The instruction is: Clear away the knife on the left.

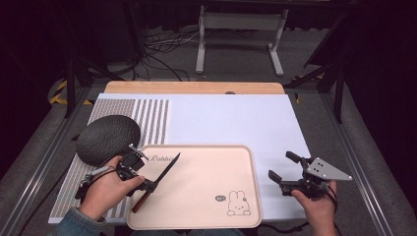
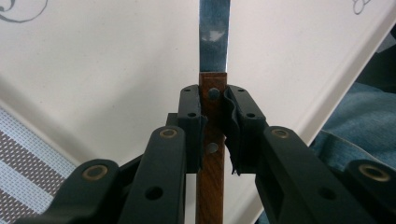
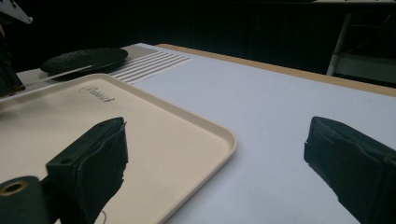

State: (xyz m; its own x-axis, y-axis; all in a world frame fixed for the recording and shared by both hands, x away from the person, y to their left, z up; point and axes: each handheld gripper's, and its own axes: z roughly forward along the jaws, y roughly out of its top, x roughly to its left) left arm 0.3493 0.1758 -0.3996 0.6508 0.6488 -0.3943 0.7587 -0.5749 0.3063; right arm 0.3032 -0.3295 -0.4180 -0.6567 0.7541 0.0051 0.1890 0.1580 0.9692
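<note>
A knife with a brown wooden handle and a dark blade is held over the left part of a cream tray printed with a rabbit. My left gripper is shut on the handle, its jaws pressing both sides just below the blade, which points away over the tray. My right gripper is off the tray's right edge above the white sheet, open with nothing between its jaws. In the right gripper view the tray's corner lies between the spread jaws.
A dark round textured object lies on the striped mat at the left, also seen far off. The white sheet covers the table's middle and right. A metal stand is on the floor beyond the table.
</note>
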